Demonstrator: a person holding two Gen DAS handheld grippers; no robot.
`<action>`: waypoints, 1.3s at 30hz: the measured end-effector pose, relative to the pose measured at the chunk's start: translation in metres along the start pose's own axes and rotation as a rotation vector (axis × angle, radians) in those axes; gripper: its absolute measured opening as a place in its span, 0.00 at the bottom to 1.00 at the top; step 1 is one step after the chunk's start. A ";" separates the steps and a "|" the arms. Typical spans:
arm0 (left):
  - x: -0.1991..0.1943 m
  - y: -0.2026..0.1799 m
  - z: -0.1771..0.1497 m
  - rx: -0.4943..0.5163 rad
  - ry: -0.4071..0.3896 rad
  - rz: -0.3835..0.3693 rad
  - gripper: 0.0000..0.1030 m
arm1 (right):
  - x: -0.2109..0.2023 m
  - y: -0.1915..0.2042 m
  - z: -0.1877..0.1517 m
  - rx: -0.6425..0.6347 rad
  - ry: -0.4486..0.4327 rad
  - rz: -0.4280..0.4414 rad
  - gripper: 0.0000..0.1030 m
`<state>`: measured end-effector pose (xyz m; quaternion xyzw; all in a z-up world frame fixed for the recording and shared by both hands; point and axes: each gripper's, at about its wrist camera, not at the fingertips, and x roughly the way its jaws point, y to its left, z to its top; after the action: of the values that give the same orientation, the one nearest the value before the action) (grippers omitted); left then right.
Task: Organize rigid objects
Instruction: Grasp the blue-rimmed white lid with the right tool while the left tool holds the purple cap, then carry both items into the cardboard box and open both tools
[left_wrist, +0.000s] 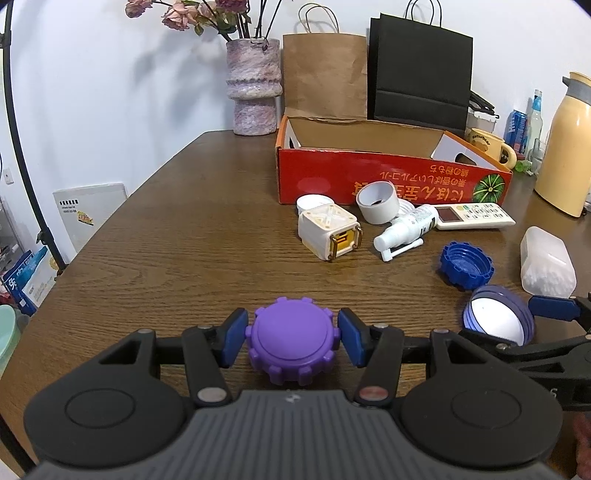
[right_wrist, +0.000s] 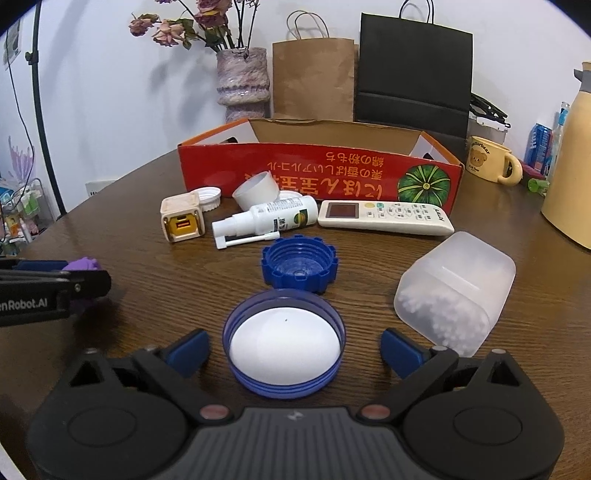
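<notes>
The purple cap (left_wrist: 293, 341), round with a notched rim, sits between the two blue pads of the left tool (left_wrist: 292, 338); both pads press against its sides, so the left tool is clamped on it. It lies low over the wooden tabletop (left_wrist: 177, 240), at the near edge of the scattered things.

Just to its right, the wide blue lid (right_wrist: 283, 343) lies with its hollow side up, showing a white lining. It rests on the tabletop between the pads of the right tool (right_wrist: 293, 350), yet a clear gap shows on each side, so the right tool stands open around it and touches nothing.

Just beyond that lid lies a dark blue notched cap (right_wrist: 300, 266), hollow side up. To its right a frosted plastic container (right_wrist: 456, 290) lies tipped on its side with small white bits inside. Farther back, in a loose row, are a cream cube charger (right_wrist: 183, 218), a white spray bottle (right_wrist: 266, 219) on its side, a white cup (right_wrist: 256, 192) tipped over, and a white remote control (right_wrist: 386, 217).

Behind them stands an open red cardboard box (right_wrist: 317, 173) with a pumpkin printed on its front. Beyond it are a vase (left_wrist: 253, 86) of dried flowers, a brown paper bag (left_wrist: 325, 72) and a black paper bag (left_wrist: 421, 70). A yellow mug (right_wrist: 489, 164) stands right of the box.
</notes>
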<state>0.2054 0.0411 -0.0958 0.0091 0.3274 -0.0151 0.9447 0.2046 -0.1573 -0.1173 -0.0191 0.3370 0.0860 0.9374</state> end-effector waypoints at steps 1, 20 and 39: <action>0.000 0.001 0.000 -0.001 0.000 -0.001 0.53 | 0.000 -0.001 0.001 0.002 -0.003 -0.001 0.89; -0.008 -0.009 0.021 0.000 -0.039 -0.011 0.54 | -0.015 -0.011 0.016 -0.001 -0.071 0.021 0.63; -0.005 -0.030 0.069 -0.016 -0.103 -0.008 0.54 | -0.027 -0.033 0.069 -0.026 -0.201 0.016 0.63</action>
<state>0.2429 0.0097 -0.0388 -0.0007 0.2785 -0.0168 0.9603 0.2329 -0.1877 -0.0475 -0.0201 0.2401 0.0993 0.9655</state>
